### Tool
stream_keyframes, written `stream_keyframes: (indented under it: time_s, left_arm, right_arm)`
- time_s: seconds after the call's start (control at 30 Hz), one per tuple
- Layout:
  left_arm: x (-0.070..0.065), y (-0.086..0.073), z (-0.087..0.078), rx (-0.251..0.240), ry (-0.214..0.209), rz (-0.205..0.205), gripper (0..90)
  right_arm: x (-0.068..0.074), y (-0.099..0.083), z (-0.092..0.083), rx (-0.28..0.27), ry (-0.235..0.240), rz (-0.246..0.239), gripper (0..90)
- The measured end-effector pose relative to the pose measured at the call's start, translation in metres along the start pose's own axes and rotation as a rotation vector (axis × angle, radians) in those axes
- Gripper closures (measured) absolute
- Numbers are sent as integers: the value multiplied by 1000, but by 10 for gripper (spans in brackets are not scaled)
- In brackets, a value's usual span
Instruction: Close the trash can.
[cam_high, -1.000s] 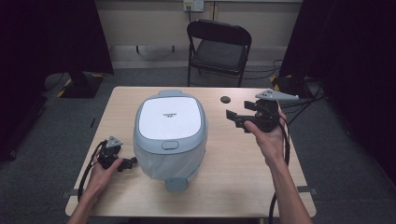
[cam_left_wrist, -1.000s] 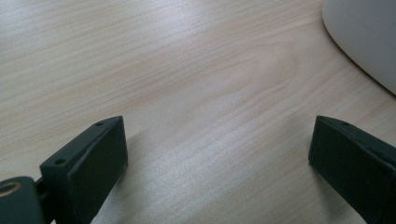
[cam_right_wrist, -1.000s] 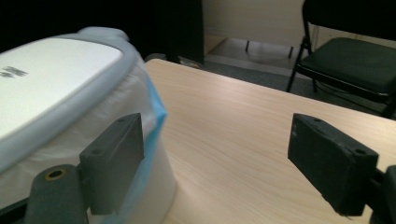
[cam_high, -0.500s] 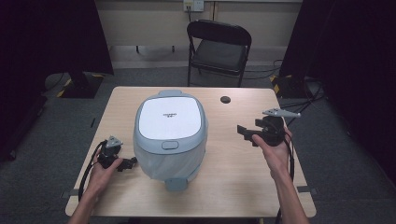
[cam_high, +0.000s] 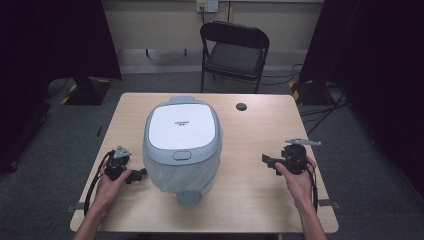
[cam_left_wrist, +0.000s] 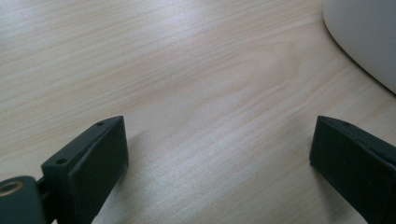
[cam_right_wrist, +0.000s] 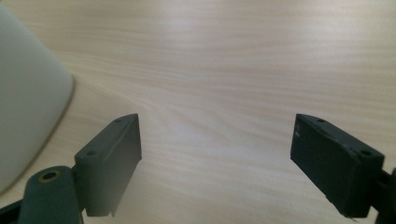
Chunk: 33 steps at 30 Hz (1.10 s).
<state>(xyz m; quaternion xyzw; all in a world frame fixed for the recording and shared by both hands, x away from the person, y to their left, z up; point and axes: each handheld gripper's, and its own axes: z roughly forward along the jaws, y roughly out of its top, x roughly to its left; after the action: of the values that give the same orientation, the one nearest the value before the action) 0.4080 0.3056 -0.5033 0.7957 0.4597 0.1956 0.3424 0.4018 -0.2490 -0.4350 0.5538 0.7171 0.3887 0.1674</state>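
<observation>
From the high view, the big pale-blue plastic rice cooker with its white lid (cam_high: 182, 145) sits at the middle of the light wooden tabletop (cam_high: 260, 200), its front toward the near edge. Your left tool (cam_high: 140, 174) rests just beside its lower left flank, while your right tool (cam_high: 268, 162) hovers well apart near the right edge, both empty. A small black disc (cam_high: 241, 106) lies toward the far right corner.

In the left gripper view the jaws stand wide apart over bare wood, the cooker's wall (cam_left_wrist: 364, 37) close at the upper right — swing in carelessly and you would shove the body sideways.

In the right gripper view the jaws are likewise spread — the cooker's rounded side (cam_right_wrist: 28, 102) offers smooth, curved plastic, so a pinch there would likely slip.
</observation>
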Motion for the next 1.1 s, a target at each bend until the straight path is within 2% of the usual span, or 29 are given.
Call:
stream_keyframes:
  time_s: [0.23, 0.33, 0.4, 0.5, 0.63, 0.7, 0.83, 0.9, 1.1]
  left_arm:
    - [0, 0, 0, 0, 1, 0, 39]
    - [0, 0, 0, 0, 1, 0, 39]
    - [0, 0, 0, 0, 1, -1, 39]
    - [0, 0, 0, 1, 1, 0, 39]
    - [0, 0, 0, 0, 2, 0, 39]
    - [0, 0, 0, 1, 4, 2, 39]
    - [0, 0, 0, 1, 4, 3, 39]
    - [0, 0, 0, 1, 4, 2, 39]
    - [0, 0, 0, 1, 4, 2, 39]
  right_arm:
    - [-16, -29, 8, 66, -66, 3, 163]
    - [-24, -36, 10, 86, -139, -2, 165]
    - [-29, -40, 13, 98, -141, 11, 168]
    - [-33, -47, 17, 123, -169, -6, 168]
    - [-34, -53, 15, 92, -179, -16, 174]
    - [-29, -56, 17, 90, -221, -74, 169]
    - [-29, -59, 18, 60, -220, -75, 155]
    - [-30, -63, 20, 18, -217, -82, 146]
    - [-29, -63, 20, 16, -225, -93, 151]
